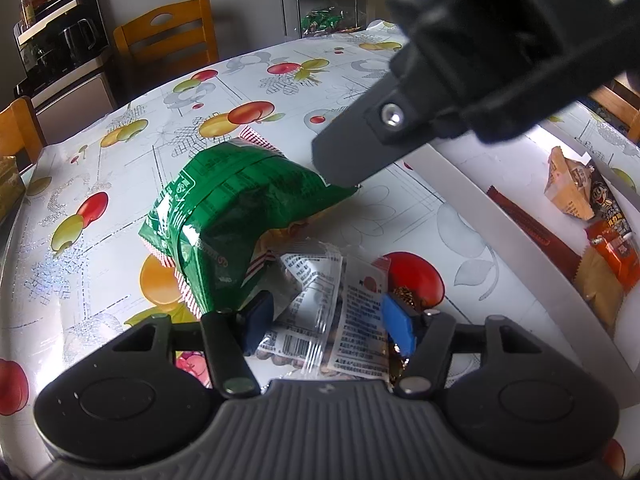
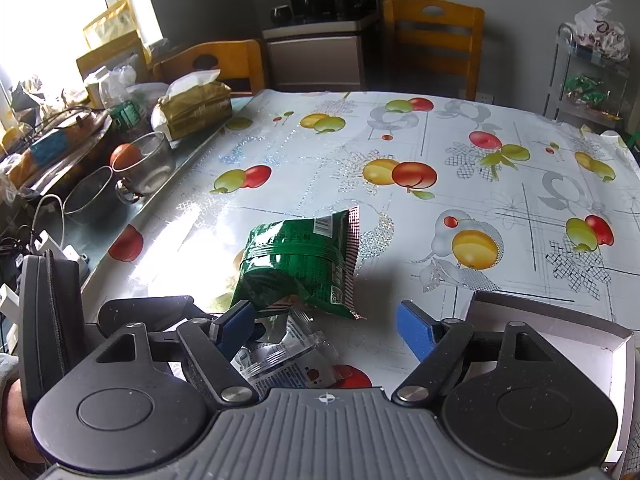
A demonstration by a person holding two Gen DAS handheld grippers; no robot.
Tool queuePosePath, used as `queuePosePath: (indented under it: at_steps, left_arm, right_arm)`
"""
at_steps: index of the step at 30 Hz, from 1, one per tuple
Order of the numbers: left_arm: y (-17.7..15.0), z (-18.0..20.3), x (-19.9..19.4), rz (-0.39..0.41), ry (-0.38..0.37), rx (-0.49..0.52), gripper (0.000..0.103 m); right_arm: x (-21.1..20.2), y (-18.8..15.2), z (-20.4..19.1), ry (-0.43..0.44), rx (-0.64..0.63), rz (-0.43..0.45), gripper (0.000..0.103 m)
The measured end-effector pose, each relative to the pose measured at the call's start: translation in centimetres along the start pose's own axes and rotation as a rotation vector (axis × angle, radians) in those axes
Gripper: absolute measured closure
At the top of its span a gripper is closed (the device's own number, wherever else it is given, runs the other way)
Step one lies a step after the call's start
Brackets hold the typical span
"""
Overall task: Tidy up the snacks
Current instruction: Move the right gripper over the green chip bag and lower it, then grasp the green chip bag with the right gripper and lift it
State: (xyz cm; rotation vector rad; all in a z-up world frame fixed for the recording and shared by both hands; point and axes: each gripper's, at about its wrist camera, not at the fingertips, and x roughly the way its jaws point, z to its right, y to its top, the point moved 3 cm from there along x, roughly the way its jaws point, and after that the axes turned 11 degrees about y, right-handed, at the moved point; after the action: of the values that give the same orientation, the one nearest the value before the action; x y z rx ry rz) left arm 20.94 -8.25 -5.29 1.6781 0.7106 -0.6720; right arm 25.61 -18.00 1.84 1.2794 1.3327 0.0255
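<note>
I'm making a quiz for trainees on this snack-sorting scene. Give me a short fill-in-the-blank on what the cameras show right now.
1. The big snack bag lying on the table is mostly ____ in colour.
2. The tablecloth is printed with ____.
3. The left hand-held gripper straddles a clear packet with its jaws ____.
4. Snacks already sorted lie in a ____ tray.

Missing words: green; fruit; open; white

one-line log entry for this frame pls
left gripper: open around clear packets | right gripper: open, empty, above green bag | white tray: holds several snacks | table: fruit-print cloth
</note>
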Motion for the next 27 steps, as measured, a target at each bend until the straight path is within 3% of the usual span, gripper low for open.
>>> queuePosePath:
  at_steps: [15,27]
  left_arm:
    - [-0.6,0.0,0.6,0.005,-0.018,-0.029,0.038]
    - [-2.2,-0.8,-0.7,0.004,-0.065,-0.046,0.047]
  right_arm:
    - [0.2,0.0,0.1,-0.003,0.003,-0.003,0.022]
    - [2.5,1.2,-0.3,0.032,0.029,-0.012,0.018]
